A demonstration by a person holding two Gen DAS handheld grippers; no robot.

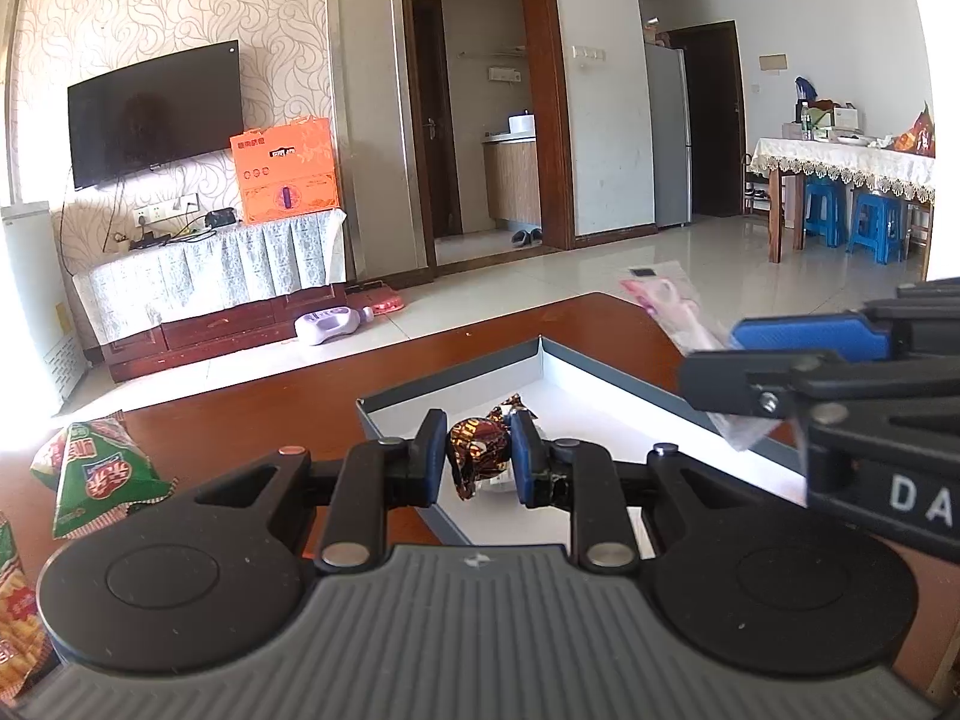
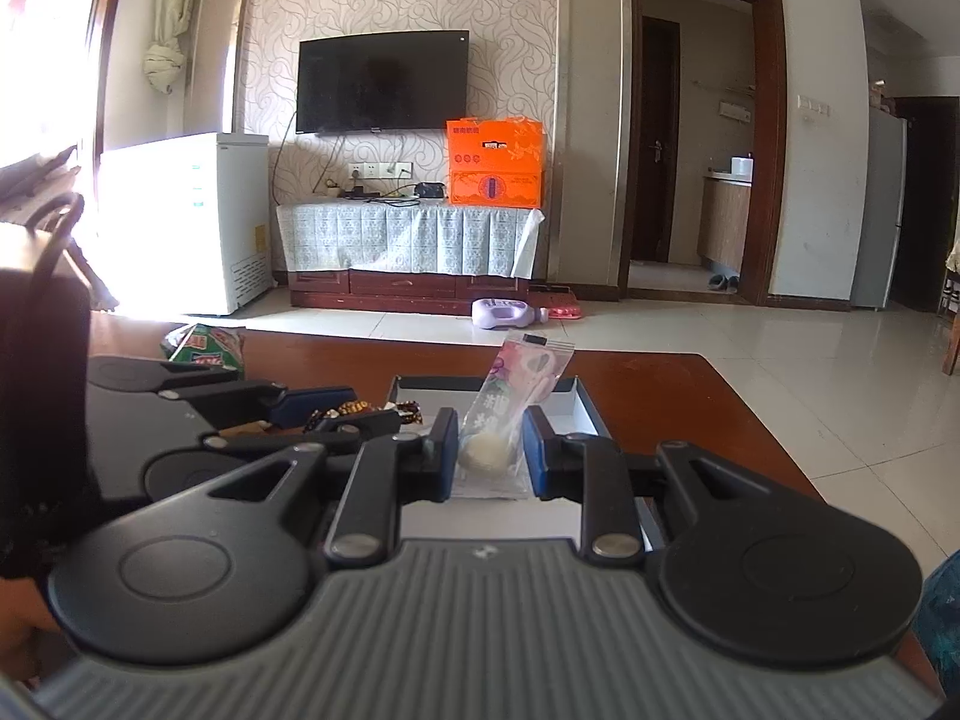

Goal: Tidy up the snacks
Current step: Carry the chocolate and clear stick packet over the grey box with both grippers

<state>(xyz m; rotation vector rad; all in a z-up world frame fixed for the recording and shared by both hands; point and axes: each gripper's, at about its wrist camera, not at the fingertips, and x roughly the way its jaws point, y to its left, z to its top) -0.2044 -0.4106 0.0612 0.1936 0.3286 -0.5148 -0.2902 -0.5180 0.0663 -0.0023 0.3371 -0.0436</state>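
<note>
My left gripper (image 1: 478, 456) is shut on a brown-wrapped chocolate candy (image 1: 477, 450) and holds it over the near corner of a shallow grey box (image 1: 606, 369) with a white floor. My right gripper (image 2: 491, 453) is shut on a clear packet with pink print and a pale round sweet (image 2: 498, 426), held over the same box (image 2: 585, 405). In the left wrist view the right gripper (image 1: 714, 360) enters from the right with the packet (image 1: 666, 303) sticking out. In the right wrist view the left gripper (image 2: 336, 414) is at the left.
The box sits on a dark red-brown table (image 1: 480, 336). A green triangular snack bag (image 1: 99, 471) lies at the table's left; it also shows in the right wrist view (image 2: 207, 348). An orange snack bag (image 1: 15, 618) is at the far left edge. Tiled floor lies beyond.
</note>
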